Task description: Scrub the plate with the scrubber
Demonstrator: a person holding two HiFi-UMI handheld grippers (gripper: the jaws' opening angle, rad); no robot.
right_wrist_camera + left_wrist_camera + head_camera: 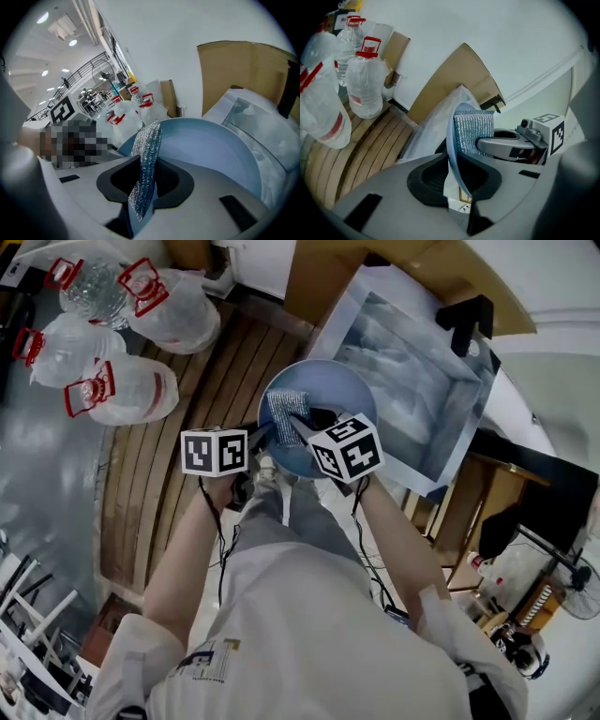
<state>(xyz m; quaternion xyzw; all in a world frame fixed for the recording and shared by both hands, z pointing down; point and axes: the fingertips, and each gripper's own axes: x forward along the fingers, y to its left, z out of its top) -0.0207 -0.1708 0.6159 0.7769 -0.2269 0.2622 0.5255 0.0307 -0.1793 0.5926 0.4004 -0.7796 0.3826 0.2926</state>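
Observation:
A round light-blue plate (pixel 328 390) hangs in the air in front of me, and its rim (pixel 451 140) runs edge-on between the jaws of my left gripper (pixel 457 176), which is shut on it. My left gripper (pixel 265 435) holds the plate at its near left edge. A silvery mesh scrubber (pixel 145 164) stands upright in my right gripper (pixel 146 187), which is shut on it. The scrubber (pixel 284 413) lies flat against the plate's inner face, left of centre. In the left gripper view the scrubber (pixel 474 129) shows against the plate with the right gripper (pixel 511 143) behind it.
Several big clear water jugs (pixel 122 390) with red handles stand at the left on a wooden slatted floor (pixel 187 381). A plastic-wrapped tray (pixel 412 371) lies just beyond the plate, with brown cardboard (pixel 403 263) behind it. A fan (pixel 577 582) stands at the right.

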